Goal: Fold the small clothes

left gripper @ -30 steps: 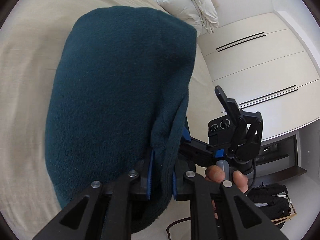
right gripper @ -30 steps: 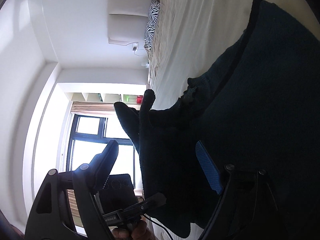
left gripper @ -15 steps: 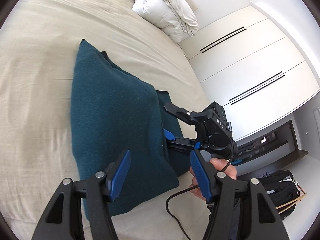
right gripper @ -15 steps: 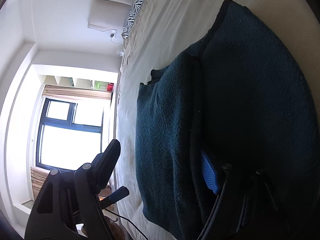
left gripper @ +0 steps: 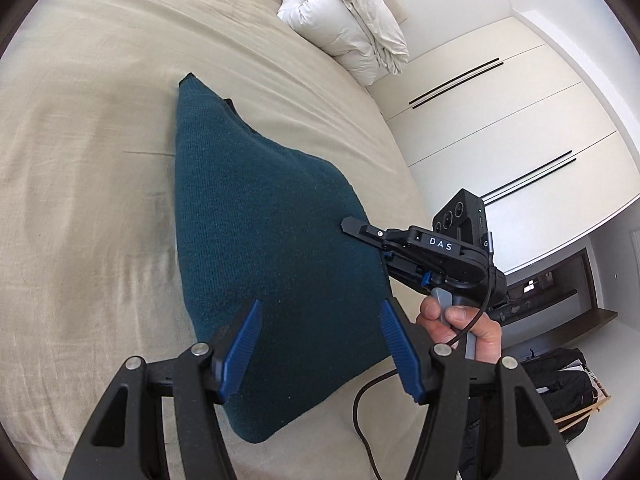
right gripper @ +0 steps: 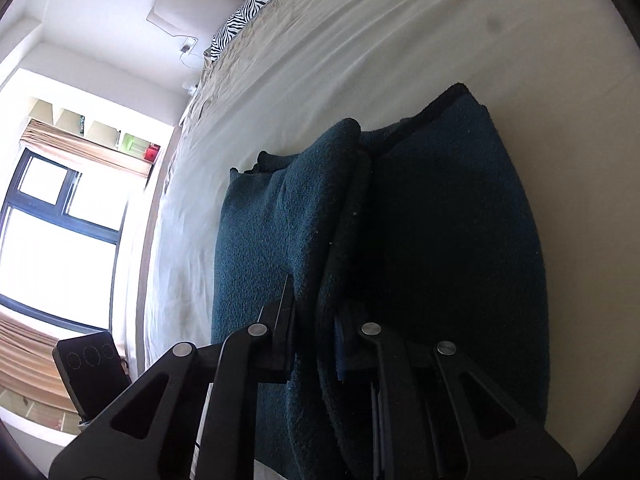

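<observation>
A dark teal knitted garment [left gripper: 260, 248] lies folded on the beige bed. My left gripper [left gripper: 320, 344] is open and empty, hovering just above the garment's near edge, its blue pads [left gripper: 242, 344] spread wide. My right gripper [left gripper: 384, 252] shows in the left wrist view at the garment's right edge. In the right wrist view the right gripper [right gripper: 312, 320] is shut on a fold of the garment [right gripper: 440, 240], which lies in thick layers on the sheet.
A white rolled duvet [left gripper: 344, 20] and a zebra pillow [right gripper: 248, 12] lie at the bed's head. White wardrobe doors [left gripper: 500, 120] stand to the right. A black bag [left gripper: 560, 384] sits on the floor. A window [right gripper: 52, 220] is on the left.
The garment went from held up to lying folded on the bed. My left gripper let go of it, opened and drew back. The right gripper stays closed on the cloth's edge.
</observation>
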Tool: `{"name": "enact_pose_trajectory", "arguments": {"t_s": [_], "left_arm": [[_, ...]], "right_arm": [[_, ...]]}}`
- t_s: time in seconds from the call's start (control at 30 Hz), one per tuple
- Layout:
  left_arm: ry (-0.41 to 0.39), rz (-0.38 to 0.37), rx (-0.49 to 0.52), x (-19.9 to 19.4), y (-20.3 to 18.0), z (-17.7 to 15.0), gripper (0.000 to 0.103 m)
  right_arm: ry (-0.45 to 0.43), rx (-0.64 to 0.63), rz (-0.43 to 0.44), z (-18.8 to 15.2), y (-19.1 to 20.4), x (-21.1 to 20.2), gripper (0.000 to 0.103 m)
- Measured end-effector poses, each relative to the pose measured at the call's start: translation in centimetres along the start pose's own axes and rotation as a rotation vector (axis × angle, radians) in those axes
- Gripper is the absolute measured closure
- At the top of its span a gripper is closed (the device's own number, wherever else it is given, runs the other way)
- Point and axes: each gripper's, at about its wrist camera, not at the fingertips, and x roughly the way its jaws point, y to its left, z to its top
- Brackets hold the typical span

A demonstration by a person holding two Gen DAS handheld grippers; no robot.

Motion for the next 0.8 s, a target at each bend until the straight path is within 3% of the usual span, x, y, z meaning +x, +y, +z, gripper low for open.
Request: {"name": "enact_pose_trajectory", "arguments": {"t_s": [0.33,0.63,0.8], "left_arm": [[0.043,0.003,0.043,2.0,-1.1,0.2,0.039],[0.064,0.039,0.075,3.8,-1.5,0.4,0.039],[0.038,0.051,0.101,3.9,-1.5,1.0,0.039]], "right_arm": [[-0.059,0.089,-0.065,-0.9,-4.4,-4.0,0.09],[-0.05,0.151,-0.013,-1.8,-7.6,-2.2,0.088],[-0.049,0.169,-0.022,-4.0,-8.4,-5.1,0.084]]}}
